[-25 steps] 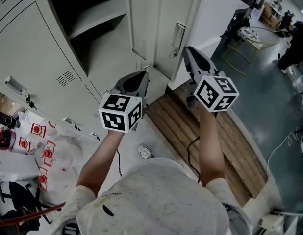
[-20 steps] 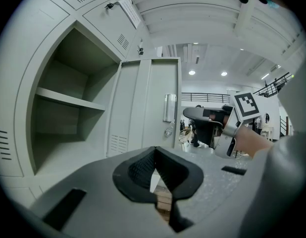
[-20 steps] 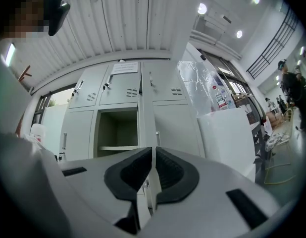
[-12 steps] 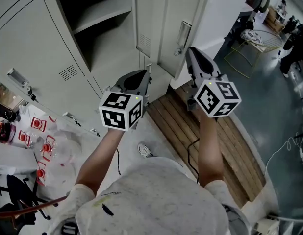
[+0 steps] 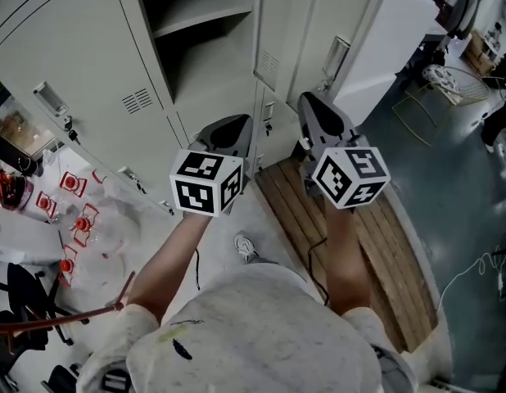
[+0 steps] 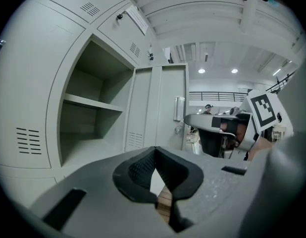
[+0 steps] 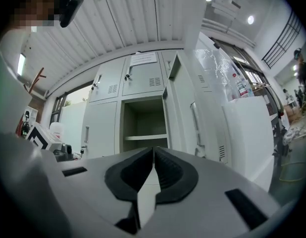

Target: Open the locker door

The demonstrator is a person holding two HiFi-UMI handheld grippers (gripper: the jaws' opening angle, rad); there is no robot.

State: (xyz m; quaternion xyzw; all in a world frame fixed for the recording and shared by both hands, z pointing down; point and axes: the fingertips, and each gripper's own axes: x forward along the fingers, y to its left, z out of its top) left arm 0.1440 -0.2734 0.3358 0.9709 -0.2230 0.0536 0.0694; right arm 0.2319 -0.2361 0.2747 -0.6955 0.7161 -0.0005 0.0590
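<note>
The grey locker door (image 5: 295, 31) stands swung open to the right of its compartment (image 5: 200, 23), which holds one shelf. The door's handle (image 5: 339, 56) faces outward. Both grippers are held level in front of the lockers, apart from the door. My left gripper (image 5: 237, 125) is shut with nothing in it, and it faces the open compartment (image 6: 88, 118) and the door (image 6: 163, 103). My right gripper (image 5: 312, 105) has just been closing and is now shut with nothing between its fingers. It looks at the compartment (image 7: 143, 123), with the door (image 7: 185, 113) and handle (image 7: 194, 120) to the right.
Closed locker doors (image 5: 81, 64) run to the left. A wooden slat platform (image 5: 335, 228) lies on the floor below the right hand. A cluttered table (image 5: 65, 219) is at the left, and a white cabinet (image 5: 384, 39) and a wire frame (image 5: 433, 80) are at the right.
The right gripper has shifted left, away from the door handle and closer to the left gripper. The left hand has moved a little. The lockers sit lower and further right in view.
</note>
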